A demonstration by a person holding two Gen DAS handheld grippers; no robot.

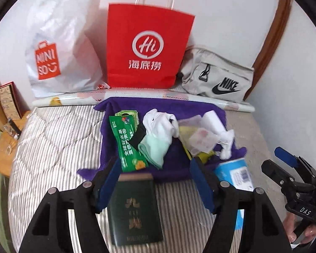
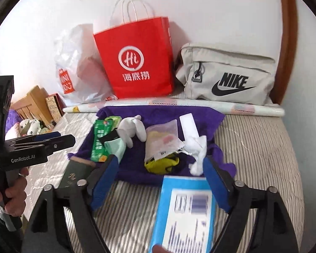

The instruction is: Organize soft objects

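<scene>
A purple towel (image 1: pixel 179 109) (image 2: pixel 158 113) lies on the striped bed. On it sit a green snack packet (image 1: pixel 127 145) (image 2: pixel 100 141), a white glove (image 1: pixel 160 126) (image 2: pixel 129 129), a mint cloth (image 1: pixel 155 147), a clear pouch (image 1: pixel 198 137) (image 2: pixel 162 141), a yellow-black item (image 2: pixel 161 164) and a white sock (image 1: pixel 226 141) (image 2: pixel 198 151). My left gripper (image 1: pixel 154 181) is open above a dark green booklet (image 1: pixel 134 210) in front of the towel. My right gripper (image 2: pixel 160 181) is open above a blue and white box (image 2: pixel 187 215) (image 1: pixel 236 174).
A red paper bag (image 1: pixel 147 48) (image 2: pixel 137 59), a white Miniso plastic bag (image 1: pixel 61 48) (image 2: pixel 78 67) and a beige Nike pouch (image 1: pixel 219 78) (image 2: pixel 227 76) stand against the back wall. A rolled sheet (image 1: pixel 137 97) (image 2: pixel 179 105) lies before them. Boxes (image 1: pixel 8 103) stand at left.
</scene>
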